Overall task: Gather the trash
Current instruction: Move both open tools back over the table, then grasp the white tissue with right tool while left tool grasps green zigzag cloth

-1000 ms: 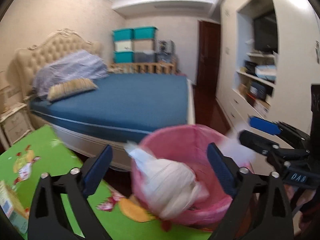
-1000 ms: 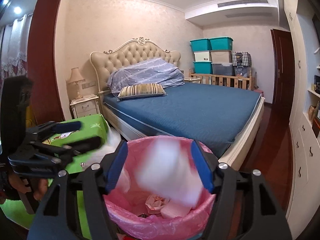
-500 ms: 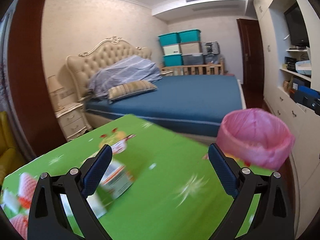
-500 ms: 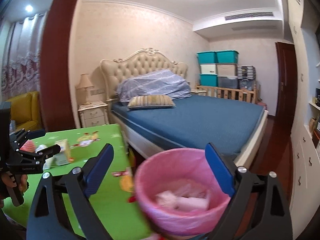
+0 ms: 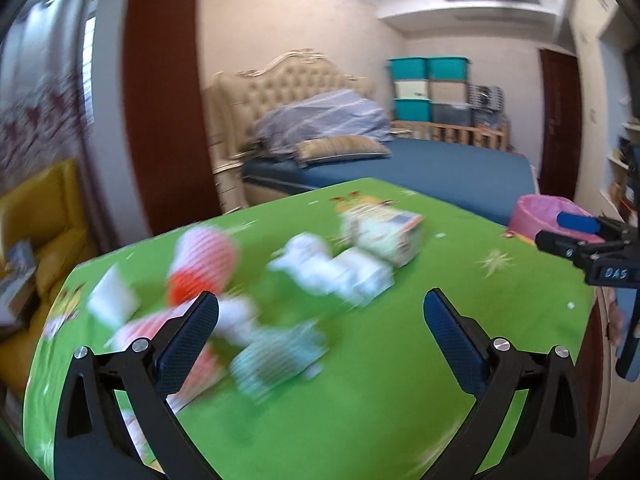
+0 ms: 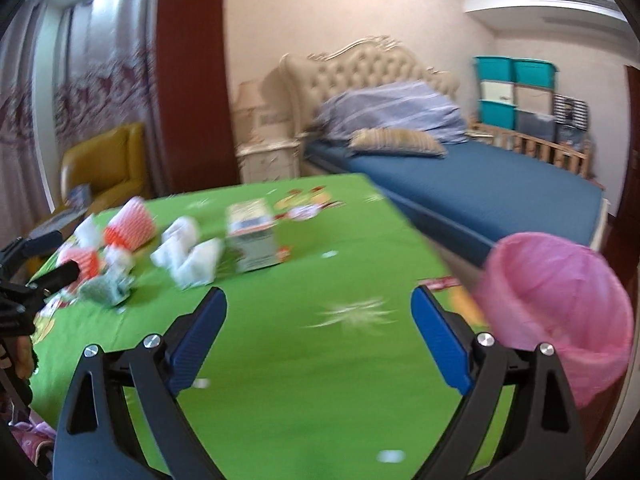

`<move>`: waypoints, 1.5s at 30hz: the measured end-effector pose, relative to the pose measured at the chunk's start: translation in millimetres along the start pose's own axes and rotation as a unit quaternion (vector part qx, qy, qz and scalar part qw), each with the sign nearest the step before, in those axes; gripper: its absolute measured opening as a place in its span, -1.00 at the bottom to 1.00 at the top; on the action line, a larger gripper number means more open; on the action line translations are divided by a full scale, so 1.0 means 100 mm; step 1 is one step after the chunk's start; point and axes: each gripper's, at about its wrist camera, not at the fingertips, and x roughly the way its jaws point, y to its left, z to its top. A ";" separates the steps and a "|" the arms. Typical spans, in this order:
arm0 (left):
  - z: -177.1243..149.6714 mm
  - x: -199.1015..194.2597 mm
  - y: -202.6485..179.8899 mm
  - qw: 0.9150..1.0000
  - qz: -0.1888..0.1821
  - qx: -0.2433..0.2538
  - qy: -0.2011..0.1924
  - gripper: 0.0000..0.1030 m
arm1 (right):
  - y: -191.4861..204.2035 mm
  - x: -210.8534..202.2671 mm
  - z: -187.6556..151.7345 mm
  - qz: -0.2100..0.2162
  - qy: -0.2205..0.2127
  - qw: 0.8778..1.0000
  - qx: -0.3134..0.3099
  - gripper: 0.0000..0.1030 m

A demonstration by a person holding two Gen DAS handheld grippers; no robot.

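Green tabletop (image 5: 400,380) below both empty hand-held grippers: left hand-held gripper (image 5: 320,332) opening wider, right hand-held gripper (image 6: 318,336) spread. Trash (image 5: 340,272) lies mid-tabletop; the pink bin (image 6: 560,304) sits beyond its right edge. Next call: pick one piece.

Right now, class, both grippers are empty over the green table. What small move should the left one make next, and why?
Probably ease the left gripper forward and down onto the blurred greenish wrapper just ahead of it. Its jaws are opening with nothing between them, that piece lies nearest of the litter on the green table, and the pink bin waits at the table's right for the drop.
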 end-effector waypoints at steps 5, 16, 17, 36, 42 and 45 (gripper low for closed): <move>-0.29 -0.17 0.34 0.999 0.018 -0.027 0.020 0.87 | 0.50 0.33 0.02 0.022 0.031 0.999 -0.027 0.76; -0.48 -0.02 0.61 0.995 0.025 -0.079 0.064 0.87 | 1.02 0.96 0.34 -0.007 0.080 0.994 -0.081 0.52; -0.48 -0.03 0.62 0.994 0.027 -0.082 0.063 0.87 | 1.04 1.03 0.34 -0.007 0.089 0.993 -0.080 0.39; -0.48 -0.03 0.51 0.996 0.033 -0.052 0.062 0.87 | 1.24 1.72 0.48 -0.013 0.157 0.985 -0.074 -0.31; -0.49 -0.01 0.46 0.996 0.035 -0.041 0.068 0.87 | 1.14 1.39 0.45 0.000 0.122 0.991 -0.059 -0.47; -0.49 0.01 0.43 0.996 0.038 -0.031 0.072 0.87 | 1.07 1.19 0.37 0.015 0.114 0.992 -0.049 -0.47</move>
